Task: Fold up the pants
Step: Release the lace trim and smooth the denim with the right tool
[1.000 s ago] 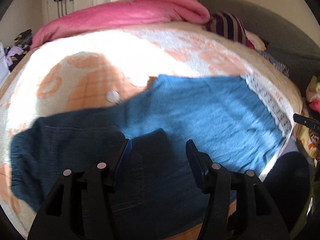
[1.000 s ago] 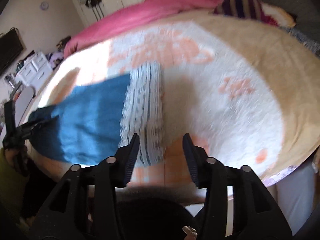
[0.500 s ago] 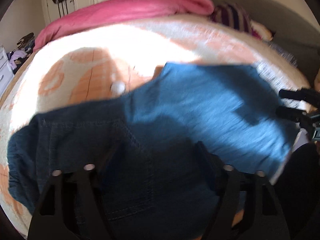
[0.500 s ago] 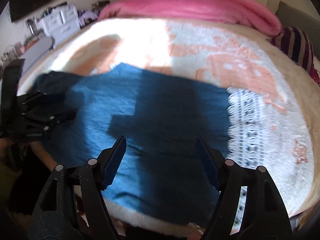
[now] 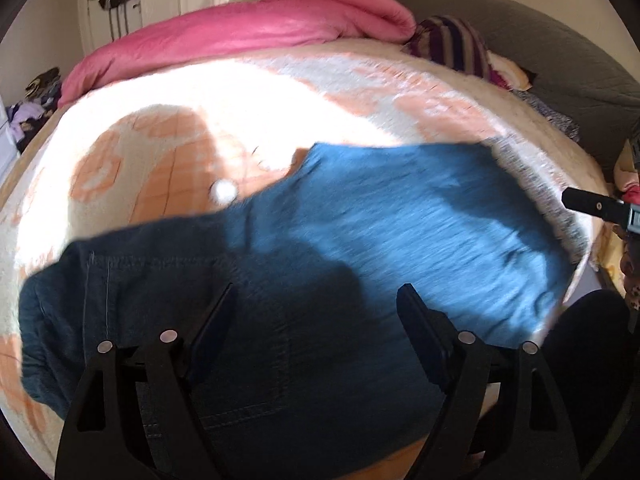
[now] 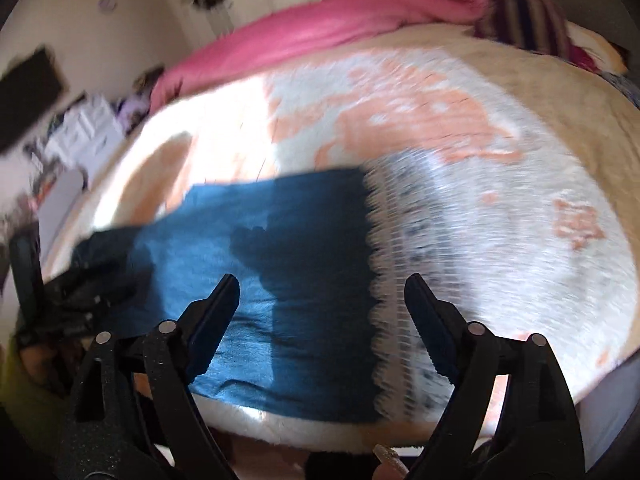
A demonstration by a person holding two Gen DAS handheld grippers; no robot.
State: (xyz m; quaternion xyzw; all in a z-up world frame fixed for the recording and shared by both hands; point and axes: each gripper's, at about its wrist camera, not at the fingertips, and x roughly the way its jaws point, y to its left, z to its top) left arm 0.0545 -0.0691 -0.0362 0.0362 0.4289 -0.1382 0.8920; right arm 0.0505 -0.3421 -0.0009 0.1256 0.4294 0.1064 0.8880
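Left wrist view: the left claw [image 5: 316, 300] is hanging over the waist end of the blue pants [image 5: 360, 248], its jaws standing wide and having just been opening, with nothing pinched between them. The pants are lying flat across the near edge of the bed [image 5: 168, 128], the darker waistband and pocket toward 7 o'clock, the legs running out toward 3 o'clock. A white lace-trimmed cloth [image 5: 532, 184] is lying just beyond the leg hems, around 2 o'clock. A pink quilt [image 5: 248, 32] is lying heaped along the far side of the bed at 12 o'clock, a striped pillow [image 5: 456, 46] beside it at 1 o'clock. The right claw's tip [image 5: 592, 205] is showing at 3 o'clock.

Right wrist view (blurred): the right claw [image 6: 320, 290] is hanging above the hem end of the pants [image 6: 288, 264], jaws likewise wide and just opened, gripping nothing. The lace-trimmed cloth [image 6: 404, 280] is bordering the hems toward 3 o'clock. The left claw [image 6: 80, 296] is appearing dimly at 9 o'clock over the waist end.
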